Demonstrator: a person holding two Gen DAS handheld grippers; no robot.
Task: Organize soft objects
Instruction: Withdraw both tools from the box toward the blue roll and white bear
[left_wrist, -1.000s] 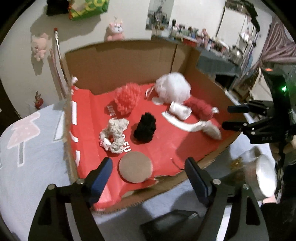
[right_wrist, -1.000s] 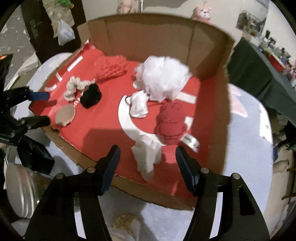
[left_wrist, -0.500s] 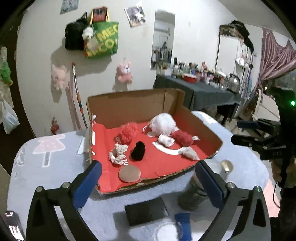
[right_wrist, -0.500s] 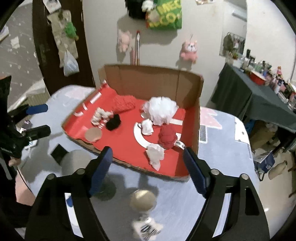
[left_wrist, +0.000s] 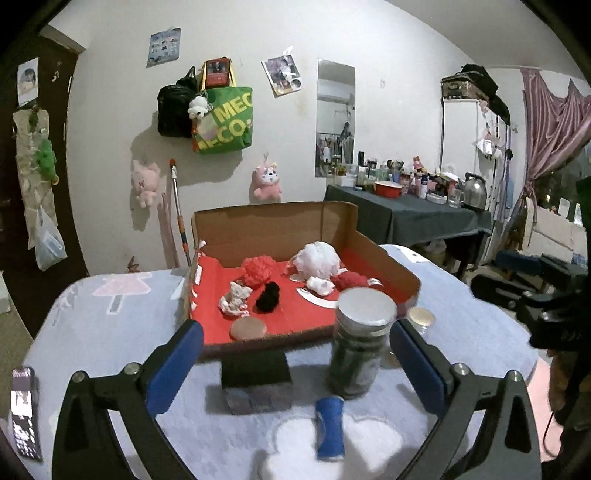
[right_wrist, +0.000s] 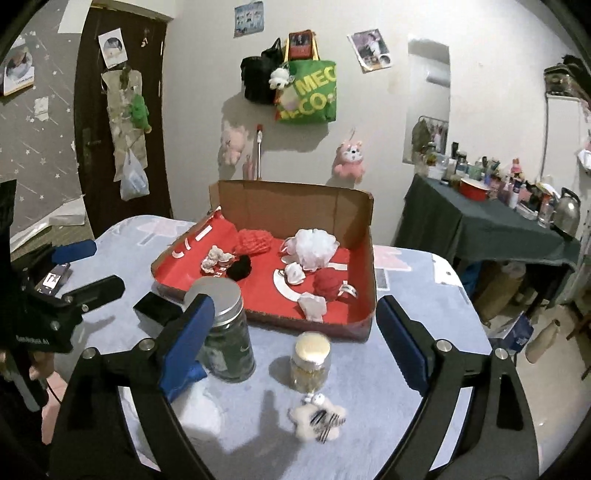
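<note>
A cardboard box (left_wrist: 384, 266) with a red lining sits on the table and holds the soft things. Among them are a white puff (left_wrist: 319, 258), a red mesh puff (left_wrist: 258, 269), a black pom (left_wrist: 267, 297), dark red yarn (right_wrist: 327, 282), a braided white piece (left_wrist: 234, 297) and a white cloth (right_wrist: 313, 306). A small plush toy (right_wrist: 317, 417) lies on the table near me. My left gripper (left_wrist: 295, 354) is open wide and empty, back from the box. My right gripper (right_wrist: 295, 325) is also back from it, its jaws opening with nothing held.
In front of the box stand a tall jar with a silver lid (left_wrist: 360, 343) and a small jar (right_wrist: 310, 360) with yellow contents. A flat black box (left_wrist: 255, 365) and a blue roll (left_wrist: 330, 428) lie nearby. A dark remote (left_wrist: 24, 413) lies at the left edge.
Both grippers drew back and up from the box and spread their jaws wider. The white cloth that lay between the right jaws stays in the box. The jars have come into view.
</note>
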